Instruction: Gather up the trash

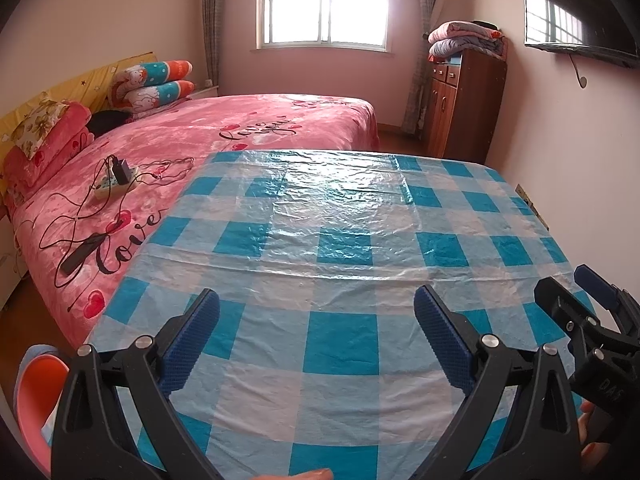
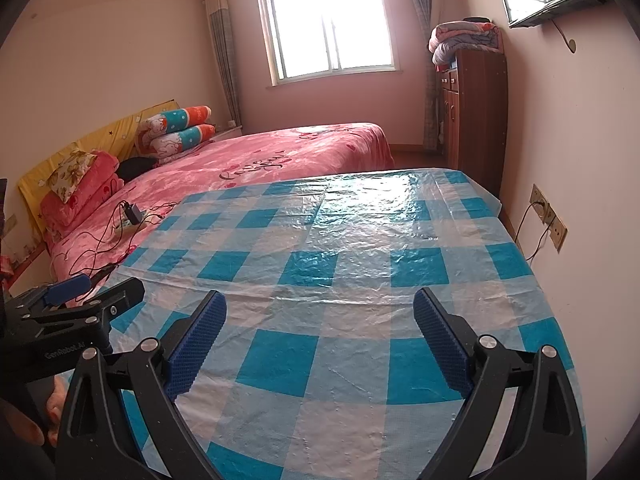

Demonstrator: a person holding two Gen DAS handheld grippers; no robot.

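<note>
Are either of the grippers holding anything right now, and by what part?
Nothing is held. The left gripper and right gripper both hover open over the blue-and-white checked plastic tablecloth, fingers empty.

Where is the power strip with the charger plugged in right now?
The power strip lies on the pink bed, left of the checkered table in both views, among tangled black cables, below the pillows.

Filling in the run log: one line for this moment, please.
left tongs open, empty | right tongs open, empty | both above checked tablecloth | no trash in view | bed behind
</note>
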